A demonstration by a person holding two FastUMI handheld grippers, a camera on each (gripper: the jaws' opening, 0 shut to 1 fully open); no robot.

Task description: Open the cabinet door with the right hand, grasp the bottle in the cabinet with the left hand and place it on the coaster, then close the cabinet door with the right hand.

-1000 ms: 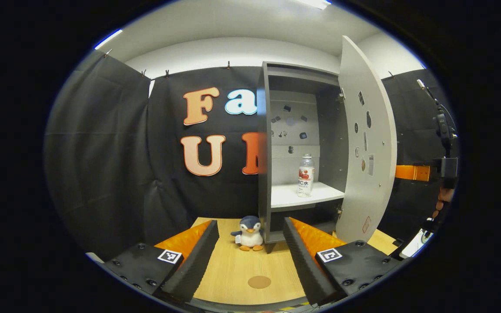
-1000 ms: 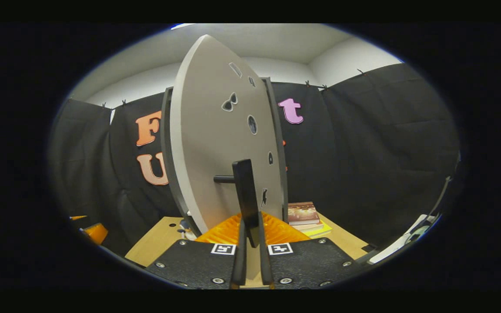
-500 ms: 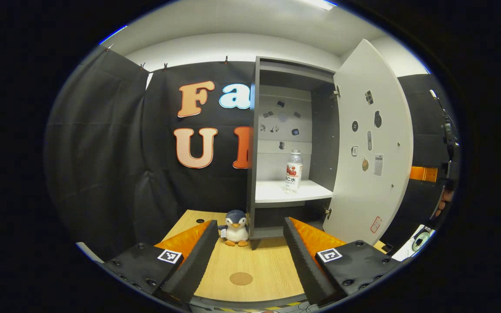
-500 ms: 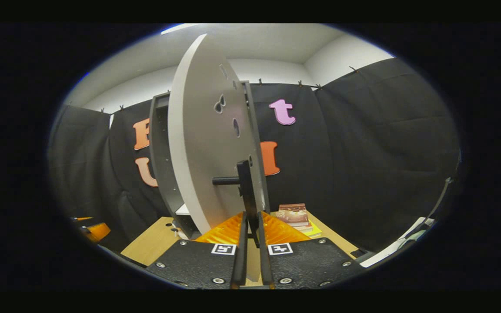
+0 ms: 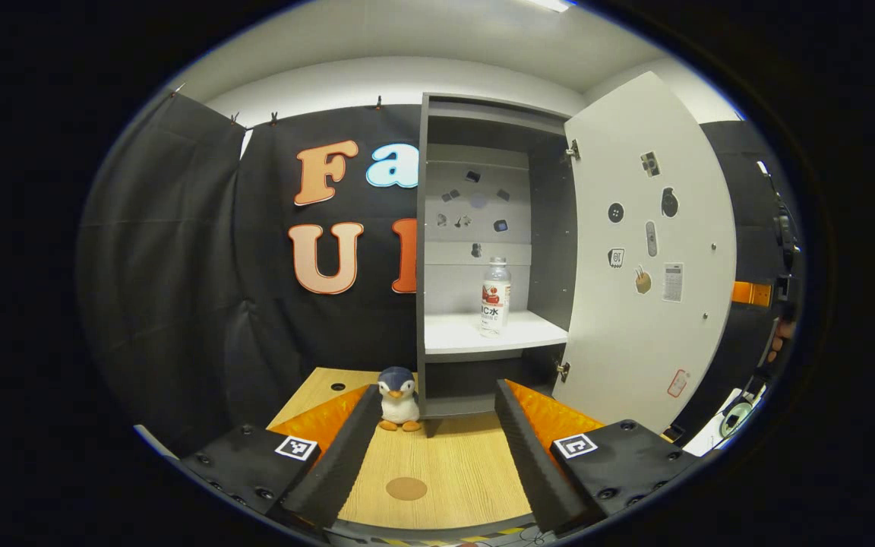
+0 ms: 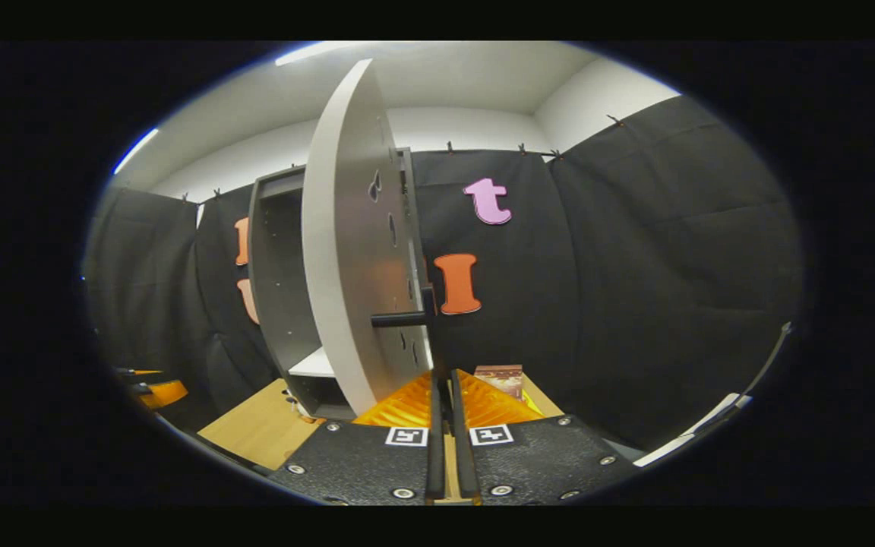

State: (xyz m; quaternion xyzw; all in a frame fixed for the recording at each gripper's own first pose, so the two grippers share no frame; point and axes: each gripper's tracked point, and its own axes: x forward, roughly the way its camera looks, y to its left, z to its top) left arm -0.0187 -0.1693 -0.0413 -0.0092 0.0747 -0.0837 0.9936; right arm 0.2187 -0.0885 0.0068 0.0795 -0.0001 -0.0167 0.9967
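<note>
On cabinet shelf: bottle [image 5: 494, 296] ungrasped, coaster [image 5: 406, 488] bare; door [image 5: 646, 251] swung open, right gripper [image 6: 443, 395] clamped on handle [image 6: 424, 319]; left gripper [image 5: 434, 441] spread, empty.

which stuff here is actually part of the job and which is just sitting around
Part of the job:
cabinet door
door handle
bottle
coaster
left gripper
right gripper

Just lying about:
toy penguin
stack of books
</note>
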